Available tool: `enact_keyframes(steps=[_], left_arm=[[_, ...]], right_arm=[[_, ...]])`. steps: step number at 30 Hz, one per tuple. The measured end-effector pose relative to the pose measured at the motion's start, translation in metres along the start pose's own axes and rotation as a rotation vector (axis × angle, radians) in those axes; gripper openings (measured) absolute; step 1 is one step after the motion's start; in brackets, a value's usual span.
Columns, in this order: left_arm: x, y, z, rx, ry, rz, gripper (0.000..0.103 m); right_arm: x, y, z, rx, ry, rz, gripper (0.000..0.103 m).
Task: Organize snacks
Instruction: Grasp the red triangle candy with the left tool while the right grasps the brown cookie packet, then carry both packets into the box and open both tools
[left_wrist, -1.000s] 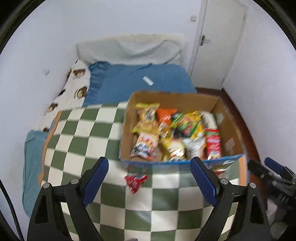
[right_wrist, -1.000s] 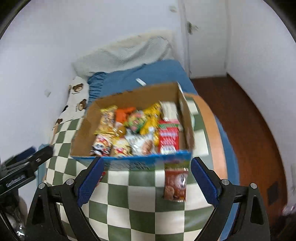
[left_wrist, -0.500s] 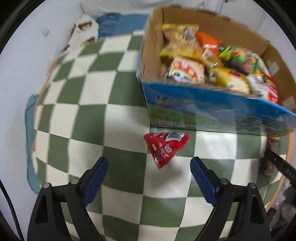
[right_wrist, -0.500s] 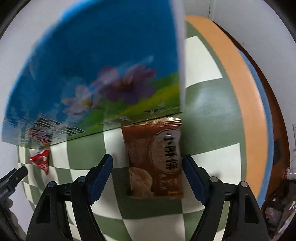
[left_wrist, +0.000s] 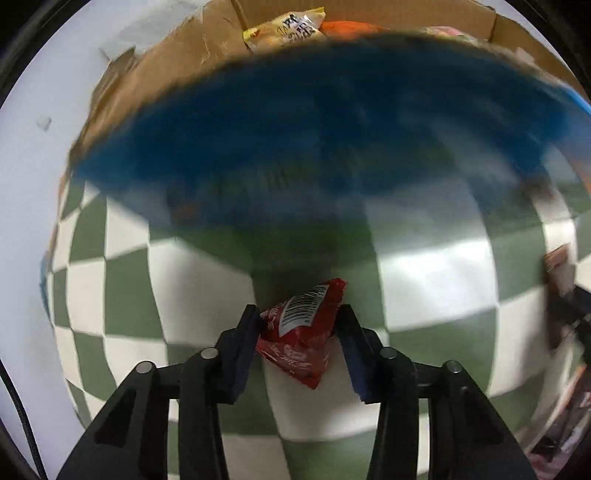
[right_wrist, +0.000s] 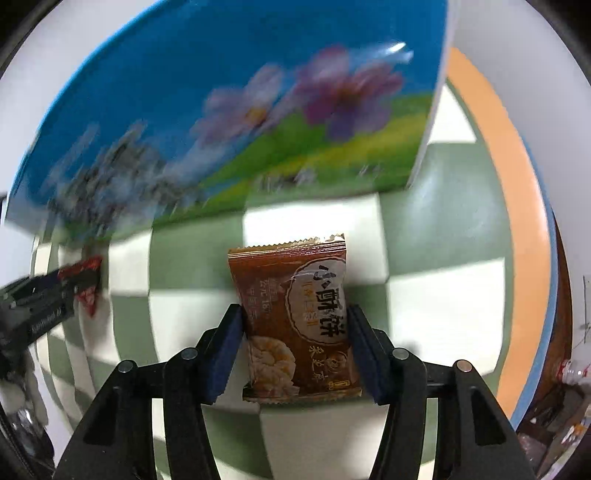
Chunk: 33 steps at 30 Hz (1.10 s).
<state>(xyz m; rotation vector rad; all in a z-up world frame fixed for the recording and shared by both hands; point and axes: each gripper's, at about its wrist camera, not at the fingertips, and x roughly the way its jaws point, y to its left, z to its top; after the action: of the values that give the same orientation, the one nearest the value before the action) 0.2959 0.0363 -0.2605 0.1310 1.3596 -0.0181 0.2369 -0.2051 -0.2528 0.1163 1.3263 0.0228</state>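
Crinkly foil packets (left_wrist: 301, 332) (right_wrist: 301, 325) between claws (left_wrist: 299, 325) (right_wrist: 295, 328)

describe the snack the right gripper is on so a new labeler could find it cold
Start at the big box with the blue flowered side standing on the green-and-white checkered cloth. Just in front of that side, near its right end, a flat packet lies on the cloth between the fingers of the right gripper. It is the brown biscuit packet, rectangular with a zigzag top edge, unlike the small red packet off to the left.
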Motion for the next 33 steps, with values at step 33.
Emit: enact_keyframes(steps=[33], left_arm=[[-0.031, -0.025, -0.088, -0.100, 0.097, -0.202, 0.037]], right_arm=[[-0.013, 0.066, -0.085, -0.148, 0.034, 0.049, 0.059]])
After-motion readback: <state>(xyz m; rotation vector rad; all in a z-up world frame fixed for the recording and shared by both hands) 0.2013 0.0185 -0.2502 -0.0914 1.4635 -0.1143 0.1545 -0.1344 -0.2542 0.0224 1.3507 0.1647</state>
